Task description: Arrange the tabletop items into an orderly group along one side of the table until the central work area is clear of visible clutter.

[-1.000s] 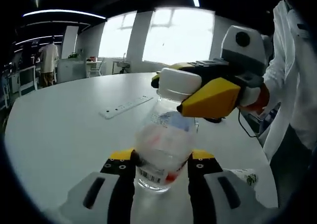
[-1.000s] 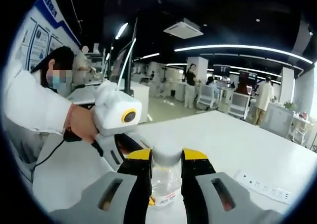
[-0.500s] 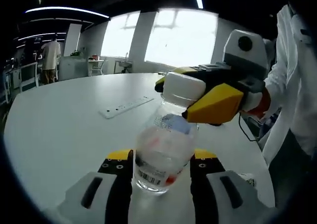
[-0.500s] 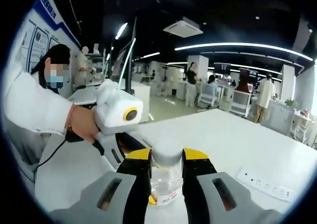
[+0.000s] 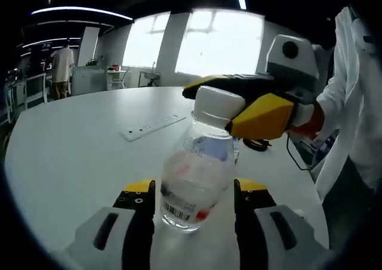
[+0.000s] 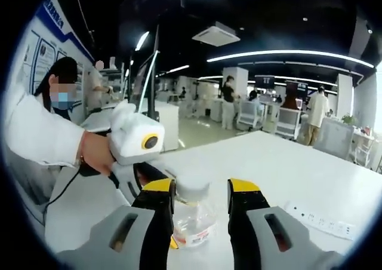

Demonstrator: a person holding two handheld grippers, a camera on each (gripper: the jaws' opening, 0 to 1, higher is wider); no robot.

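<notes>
A clear plastic bottle [image 5: 194,180] with a white cap [image 5: 218,106] stands tilted on the white table [image 5: 71,156]. My left gripper [image 5: 194,189] is open, its yellow-tipped jaws standing just off the bottle's lower sides. My right gripper [image 5: 209,106] reaches in from the right, with its yellow jaws on either side of the cap. In the right gripper view, the right gripper [image 6: 201,189] is open. The cap [image 6: 192,189] sits close to its left jaw, with a gap on the other side. The left gripper [image 6: 156,177] is held by a hand beyond the bottle [image 6: 191,222].
A white power strip [image 5: 152,128] lies flat further along the table, also seen as the power strip [image 6: 316,225] at lower right. A black cable [image 5: 258,143] lies behind the bottle. A person in a white coat [image 5: 352,103] stands at the table's right edge. Desks and people fill the room behind.
Both grippers' jaws have spread apart. The right jaws have let go of the cap and the left jaws have eased off the bottle's body. The bottle stays in place.
</notes>
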